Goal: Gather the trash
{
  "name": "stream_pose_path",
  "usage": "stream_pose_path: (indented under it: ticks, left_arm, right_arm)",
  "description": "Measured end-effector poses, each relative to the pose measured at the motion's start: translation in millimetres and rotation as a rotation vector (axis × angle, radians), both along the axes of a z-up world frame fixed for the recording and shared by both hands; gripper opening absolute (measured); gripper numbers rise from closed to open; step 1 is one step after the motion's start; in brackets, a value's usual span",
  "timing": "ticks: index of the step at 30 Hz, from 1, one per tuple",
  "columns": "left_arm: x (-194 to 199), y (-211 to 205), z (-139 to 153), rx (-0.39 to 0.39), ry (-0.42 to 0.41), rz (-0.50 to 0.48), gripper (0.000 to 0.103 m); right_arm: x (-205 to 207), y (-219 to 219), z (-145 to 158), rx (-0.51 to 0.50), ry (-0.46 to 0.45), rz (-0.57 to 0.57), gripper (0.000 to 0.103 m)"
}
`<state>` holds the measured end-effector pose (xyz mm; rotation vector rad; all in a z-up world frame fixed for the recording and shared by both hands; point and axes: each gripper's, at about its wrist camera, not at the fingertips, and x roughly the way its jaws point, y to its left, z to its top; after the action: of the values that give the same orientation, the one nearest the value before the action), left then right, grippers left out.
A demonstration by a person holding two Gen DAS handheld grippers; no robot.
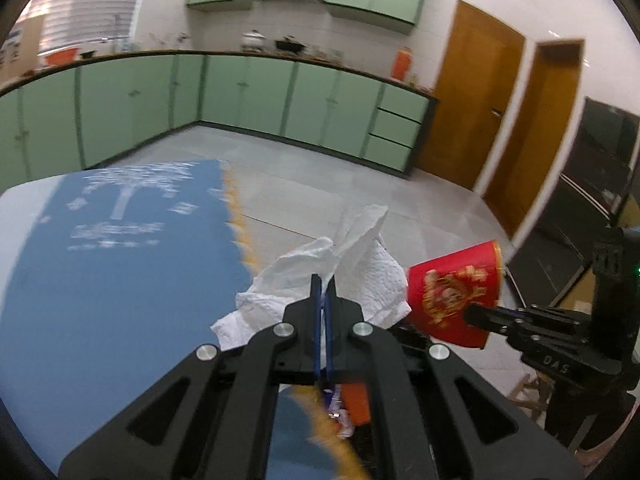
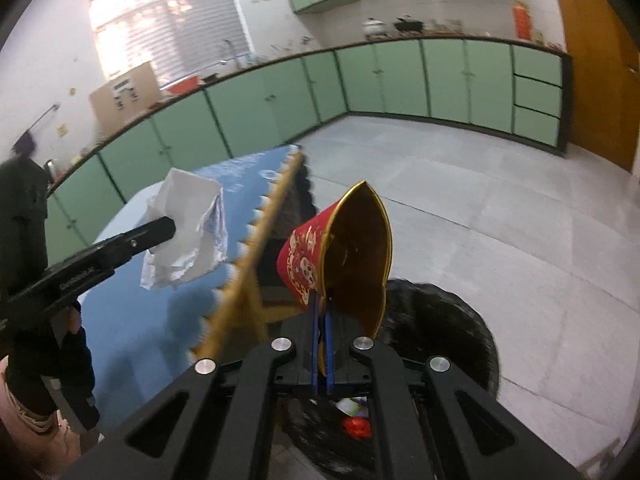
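Both wrist cameras look forward along their fingers, sharing the green cabinets (image 1: 248, 92) and blue table (image 2: 160, 300).

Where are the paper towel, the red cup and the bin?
paper towel (image 1: 376, 280), left wrist view, crumpled middle.
red cup (image 2: 298, 256), right wrist view, red printed outer wall.
bin (image 2: 452, 320), right wrist view, black liner rim.

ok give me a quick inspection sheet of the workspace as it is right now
surface: blue tablecloth with gold scalloped trim, white print on it
job's things: crumpled white paper towel; squashed red paper cup with gold lining
clutter: wrappers and a red item in the black-lined bin beside the table
grippers: left gripper shut on the towel; right gripper shut on the cup rim, both held in the air
cables: nothing seen
surroundings: green kitchen cabinets, wooden doors, grey tiled floor
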<state>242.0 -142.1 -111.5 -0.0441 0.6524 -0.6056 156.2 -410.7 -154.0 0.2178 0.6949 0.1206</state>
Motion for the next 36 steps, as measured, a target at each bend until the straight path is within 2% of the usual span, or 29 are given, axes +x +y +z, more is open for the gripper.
stream_pose_path:
  ticks: [2, 7, 9, 13, 16, 18, 21, 22, 28, 33, 36]
  left_arm:
    - [1.1, -21.4, -6.7, 0.009, 0.007, -0.033, 0.001]
    - [5.8, -62.0, -25.3, 0.049, 0.032, -0.091, 0.012]
    - [7.1, -71.3, -30.5, 0.061, 0.036, -0.093, 0.033]
    - [8.7, -72.4, -32.0, 0.076, 0.026, -0.09, 0.045]
    - [7.8, -69.9, -28.1, 0.078, 0.018, -0.081, 0.05]
    - [5.0, -66.3, -22.8, 0.075, 0.005, -0.068, 0.059]
    - [-3.1, -56.6, -11.2, 0.076, -0.03, -0.04, 0.068]
    - [-7.1, -52.9, -7.9, 0.077, -0.043, -0.029, 0.069]
    - [-24.2, -27.1, 19.8, 0.069, -0.097, 0.065, 0.082]
    - [-35.9, -6.8, 38.8, 0.077, -0.125, 0.127, 0.089]
    - [-45.6, 3.6, 47.7, 0.082, -0.139, 0.16, 0.09]
  right_arm:
    - [-0.6, -14.1, -7.8, 0.002, 0.024, -0.02, 0.003]
    - [5.2, -40.4, -26.2, 0.014, 0.062, -0.054, 0.008]
    - [3.5, -46.7, -29.6, 0.022, 0.06, -0.065, 0.011]
    - [-4.0, -57.2, -28.9, 0.043, 0.033, -0.091, 0.018]
    - [-10.3, -60.3, -24.5, 0.057, 0.008, -0.102, 0.028]
    - [-15.0, -58.7, -19.0, 0.05, -0.009, -0.109, 0.036]
    - [-22.6, -55.2, -10.6, 0.044, -0.038, -0.109, 0.048]
    - [-25.0, -53.1, -6.2, 0.042, -0.05, -0.11, 0.055]
    - [-37.8, -43.0, 17.7, 0.045, -0.111, -0.105, 0.074]
    - [-45.9, -32.5, 35.6, 0.05, -0.148, -0.09, 0.084]
    - [-52.3, -23.6, 45.9, 0.061, -0.171, -0.075, 0.09]
